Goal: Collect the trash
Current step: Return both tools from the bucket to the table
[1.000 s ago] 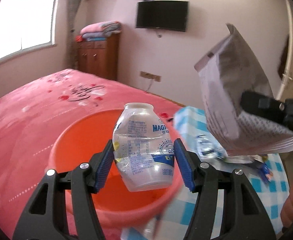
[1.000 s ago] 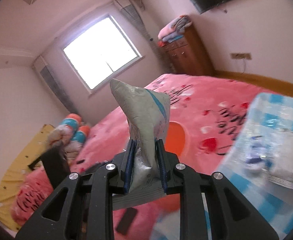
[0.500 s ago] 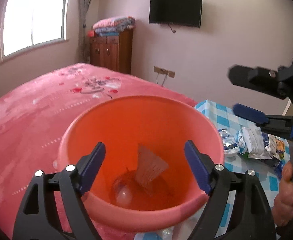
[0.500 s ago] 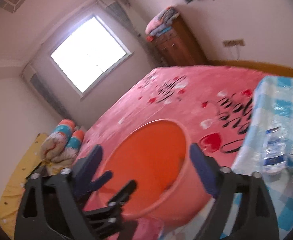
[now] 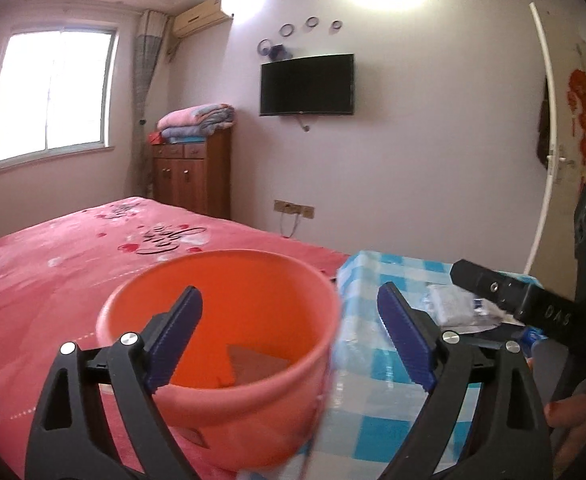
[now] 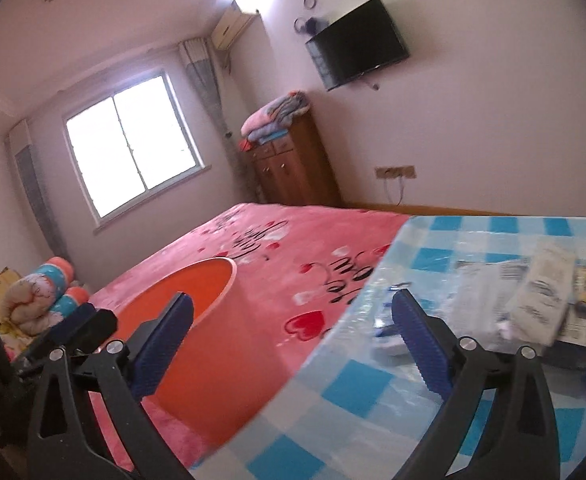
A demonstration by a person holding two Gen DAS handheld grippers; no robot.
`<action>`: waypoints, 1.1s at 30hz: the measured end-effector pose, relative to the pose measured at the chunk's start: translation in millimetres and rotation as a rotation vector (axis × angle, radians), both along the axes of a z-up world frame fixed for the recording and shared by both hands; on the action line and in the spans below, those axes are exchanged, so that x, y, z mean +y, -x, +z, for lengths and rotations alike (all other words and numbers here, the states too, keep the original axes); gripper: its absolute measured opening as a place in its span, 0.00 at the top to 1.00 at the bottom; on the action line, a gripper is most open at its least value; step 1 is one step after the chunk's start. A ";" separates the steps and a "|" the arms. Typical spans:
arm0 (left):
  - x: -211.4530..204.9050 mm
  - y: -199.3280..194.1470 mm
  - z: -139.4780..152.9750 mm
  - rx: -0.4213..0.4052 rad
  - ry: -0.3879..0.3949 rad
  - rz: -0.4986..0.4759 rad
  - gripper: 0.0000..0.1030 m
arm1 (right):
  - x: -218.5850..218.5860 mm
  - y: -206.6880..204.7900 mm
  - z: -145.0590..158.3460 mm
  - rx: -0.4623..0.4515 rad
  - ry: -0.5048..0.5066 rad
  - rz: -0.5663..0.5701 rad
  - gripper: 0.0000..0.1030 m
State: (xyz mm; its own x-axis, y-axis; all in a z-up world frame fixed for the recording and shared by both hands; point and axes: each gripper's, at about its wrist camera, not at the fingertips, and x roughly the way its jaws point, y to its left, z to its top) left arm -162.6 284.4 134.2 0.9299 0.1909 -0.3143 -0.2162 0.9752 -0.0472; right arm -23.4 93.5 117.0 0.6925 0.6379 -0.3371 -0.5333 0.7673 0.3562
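Left gripper (image 5: 289, 336) spreading wider, nothing between its pads; right gripper (image 6: 293, 344) likewise opening, empty. Directly ahead of the left fingers, orange bucket (image 5: 249, 404) against the pink bed (image 5: 53, 280), a flat brownish scrap (image 5: 253, 366) visible down inside. Ahead and right of the right gripper, more wrappers and packets (image 6: 533, 300) heaped on the blue-checked table (image 6: 353, 388). Judged partway done: some trash binned, the table pile left to collect.

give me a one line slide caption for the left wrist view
Left gripper, jaws opening and empty, in front of an orange bucket holding a scrap of trash, beside the blue checked table.
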 end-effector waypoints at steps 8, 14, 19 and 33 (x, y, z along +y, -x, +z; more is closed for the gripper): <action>-36.8 -9.9 -11.6 0.066 0.000 -0.027 0.13 | -49.8 9.1 -19.6 0.021 -0.026 -0.063 0.05; -63.0 -23.5 -22.3 0.149 -0.078 -0.047 0.13 | -76.3 10.4 -30.6 0.065 -0.027 -0.100 0.05; -81.1 -30.2 -31.1 0.201 -0.082 -0.087 0.13 | -94.2 10.3 -39.1 0.091 -0.042 -0.104 0.05; -125.2 -50.9 -46.3 0.269 -0.126 -0.173 0.13 | -131.7 7.9 -41.0 0.098 -0.020 -0.164 0.05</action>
